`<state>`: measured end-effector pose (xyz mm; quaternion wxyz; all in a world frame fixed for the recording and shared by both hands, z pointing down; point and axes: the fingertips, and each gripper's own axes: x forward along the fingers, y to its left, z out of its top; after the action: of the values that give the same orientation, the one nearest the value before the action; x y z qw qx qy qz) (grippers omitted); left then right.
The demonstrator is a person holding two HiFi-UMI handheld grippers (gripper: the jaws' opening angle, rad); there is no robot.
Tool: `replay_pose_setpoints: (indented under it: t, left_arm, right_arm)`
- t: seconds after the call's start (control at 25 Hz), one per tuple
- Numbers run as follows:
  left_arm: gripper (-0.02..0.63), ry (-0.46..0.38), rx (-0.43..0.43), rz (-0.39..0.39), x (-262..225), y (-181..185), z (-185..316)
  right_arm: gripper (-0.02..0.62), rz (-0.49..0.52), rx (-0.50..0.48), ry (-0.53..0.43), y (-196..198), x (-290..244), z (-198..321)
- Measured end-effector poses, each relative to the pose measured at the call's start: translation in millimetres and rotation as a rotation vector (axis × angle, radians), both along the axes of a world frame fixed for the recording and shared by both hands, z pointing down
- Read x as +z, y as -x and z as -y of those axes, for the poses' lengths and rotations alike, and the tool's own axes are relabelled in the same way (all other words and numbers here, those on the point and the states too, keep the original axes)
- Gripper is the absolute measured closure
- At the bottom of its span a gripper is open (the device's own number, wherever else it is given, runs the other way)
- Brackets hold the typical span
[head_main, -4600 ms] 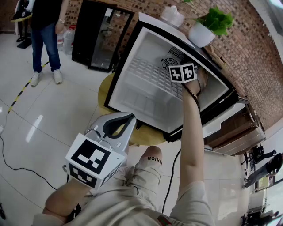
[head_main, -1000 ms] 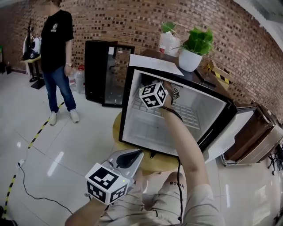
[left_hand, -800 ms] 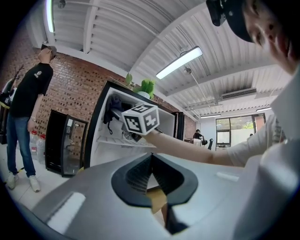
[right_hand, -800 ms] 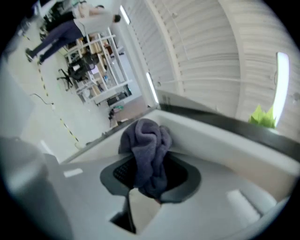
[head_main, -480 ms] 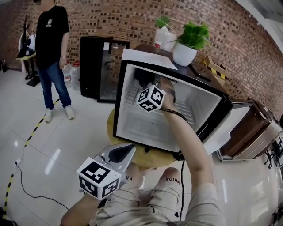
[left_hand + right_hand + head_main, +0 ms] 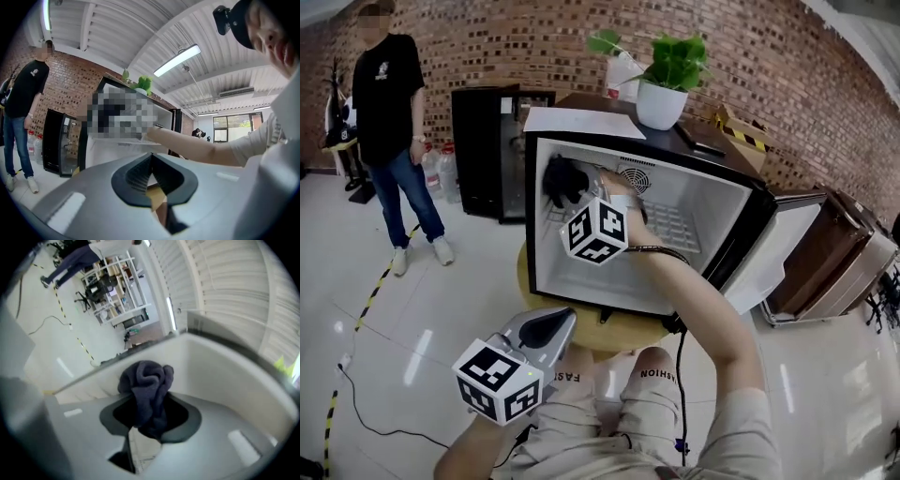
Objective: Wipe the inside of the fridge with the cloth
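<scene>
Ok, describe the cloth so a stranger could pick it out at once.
Find the open black mini fridge with a white interior, under the potted plant. In its upper left corner, the right gripper is shut on a crumpled dark cloth, the only dark, soft thing against the white walls.

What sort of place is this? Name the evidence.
Likely a workshop or test space: red brick wall, glossy pale tiled floor with striped tape, small open black fridge on a round table.

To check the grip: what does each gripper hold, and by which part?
The right gripper is shut on the dark cloth, pinching one end; the bunched rest sticks out. The left gripper is shut, empty.
</scene>
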<state>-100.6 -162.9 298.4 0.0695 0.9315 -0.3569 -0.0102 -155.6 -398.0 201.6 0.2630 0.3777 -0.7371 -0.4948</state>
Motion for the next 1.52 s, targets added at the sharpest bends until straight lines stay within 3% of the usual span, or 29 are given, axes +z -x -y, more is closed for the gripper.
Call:
replay_pose_setpoints:
  t: [0.08,0.16,0.32,0.52,0.64,0.84,1.04,1.12,1.2,1.28,1.4,1.44,1.52]
  left_arm:
    - [0.604,0.009,0.012,0.003,3,-6,1]
    - [0.604,0.017,0.021,-0.002,4,-13,0]
    - [0.604,0.009,0.038,-0.002,4,-26,-8]
    - [0.604,0.016,0.023,-0.008,4,-17,-4]
    - [0.604,0.009,0.018,-0.013,1,-12,-4]
    - [0.604,-0.005,0.009,-0.021,-5,-10,-5]
    - [0.604,-0.002,0.016,-0.019,-3,-13,-5]
    - [0.604,0.003,0.02,-0.013,-1,-15,-3]
    - [0.604,0.004,0.028,-0.006,0,-19,-2]
    - [0.604,-0.002,0.039,0.002,-1,-23,-4]
    - [0.604,-0.007,0.05,0.001,-4,-25,-7]
    - [0.604,-0.008,0.052,-0.001,-5,-24,-8]
    - [0.604,-0.011,0.054,-0.007,-6,-20,-11]
  right_arm:
    - [0.472,-0.008,-0.094,0.008,8,-3,-35]
    - [0.474,-0.015,-0.099,-0.003,2,-8,-40]
    - [0.474,-0.006,0.112,-0.03,-34,-11,17]
    - [0.474,-0.073,0.3,0.092,-42,20,97]
    - [0.476,-0.146,0.333,0.176,-31,40,123]
    - [0.477,-0.214,0.246,0.26,-17,63,100]
    - [0.474,-0.256,0.081,0.186,-3,64,3]
    - [0.474,-0.225,-0.006,0.222,2,63,-23]
    - [0.474,-0.109,-0.079,0.292,1,51,-35]
    - [0.474,0.02,-0.048,0.228,-12,23,-28]
    - [0.472,0.054,0.182,-0.112,-43,-23,9]
    - [0.472,0.047,0.239,-0.185,-48,-30,22]
    - [0.472,0.066,0.297,-0.208,-49,-33,48]
